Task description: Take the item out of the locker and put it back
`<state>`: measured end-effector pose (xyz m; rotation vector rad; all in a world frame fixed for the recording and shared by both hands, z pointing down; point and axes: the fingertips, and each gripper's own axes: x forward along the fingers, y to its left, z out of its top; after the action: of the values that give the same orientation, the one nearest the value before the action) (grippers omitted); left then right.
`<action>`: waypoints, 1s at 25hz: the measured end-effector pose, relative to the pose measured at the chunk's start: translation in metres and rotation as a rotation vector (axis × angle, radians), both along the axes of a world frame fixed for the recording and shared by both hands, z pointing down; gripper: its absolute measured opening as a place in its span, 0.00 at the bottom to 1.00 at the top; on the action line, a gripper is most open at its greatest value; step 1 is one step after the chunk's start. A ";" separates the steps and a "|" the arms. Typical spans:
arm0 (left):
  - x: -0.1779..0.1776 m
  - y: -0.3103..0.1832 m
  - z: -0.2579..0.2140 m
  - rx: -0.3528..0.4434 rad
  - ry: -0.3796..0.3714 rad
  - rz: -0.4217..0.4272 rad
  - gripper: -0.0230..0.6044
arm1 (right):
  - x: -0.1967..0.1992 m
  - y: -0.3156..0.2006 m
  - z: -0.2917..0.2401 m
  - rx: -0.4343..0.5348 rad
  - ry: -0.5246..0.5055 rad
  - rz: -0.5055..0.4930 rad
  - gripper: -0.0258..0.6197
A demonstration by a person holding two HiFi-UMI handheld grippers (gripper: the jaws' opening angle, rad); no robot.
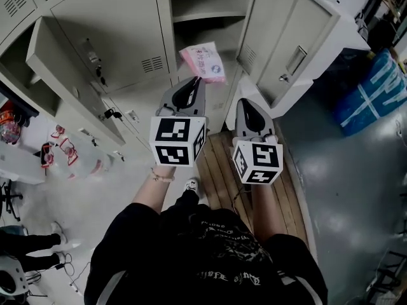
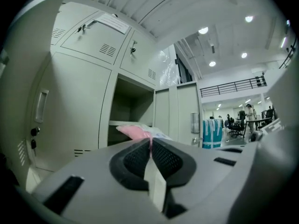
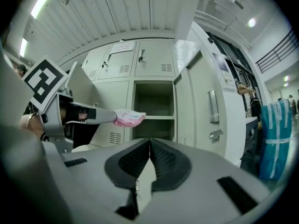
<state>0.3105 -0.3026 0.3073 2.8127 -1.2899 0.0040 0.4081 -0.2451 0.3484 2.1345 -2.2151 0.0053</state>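
A flat pink packet (image 1: 205,63) hangs in the air in front of the open locker (image 1: 203,18), pinched by its near edge in my left gripper (image 1: 192,80). In the left gripper view the pink packet (image 2: 135,132) sticks out past the closed pads (image 2: 140,155), with the locker's shelf (image 2: 122,122) just behind it. My right gripper (image 1: 247,110) is shut and empty, held lower and to the right of the left one. From the right gripper view, the left gripper (image 3: 100,116) reaches in from the left with the packet (image 3: 128,118) at the locker's mouth (image 3: 153,108).
The locker's door (image 1: 294,40) stands open to the right, and another open door (image 1: 70,88) with keys juts out on the left. A wooden pallet (image 1: 219,170) lies underfoot. Blue wrapped bundles (image 1: 375,94) stand at the right. Pink sandals (image 1: 60,148) lie on the floor at left.
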 end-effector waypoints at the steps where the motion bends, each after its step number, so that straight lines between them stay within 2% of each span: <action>1: 0.002 -0.005 -0.002 0.002 0.000 0.004 0.07 | 0.003 -0.006 -0.003 0.005 -0.003 0.010 0.05; 7: 0.016 -0.040 -0.015 0.005 0.021 0.027 0.07 | 0.016 -0.037 -0.019 0.028 0.018 0.045 0.05; 11: 0.024 -0.061 -0.027 0.035 0.018 0.041 0.07 | 0.020 -0.054 -0.028 0.045 0.021 0.065 0.05; 25: 0.044 -0.139 -0.062 0.082 0.015 0.062 0.07 | 0.017 -0.123 -0.070 0.105 0.106 0.062 0.05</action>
<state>0.3546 -0.4420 0.2451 2.9144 -1.2273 -0.0697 0.4254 -0.3685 0.2780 2.2002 -2.1346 -0.2208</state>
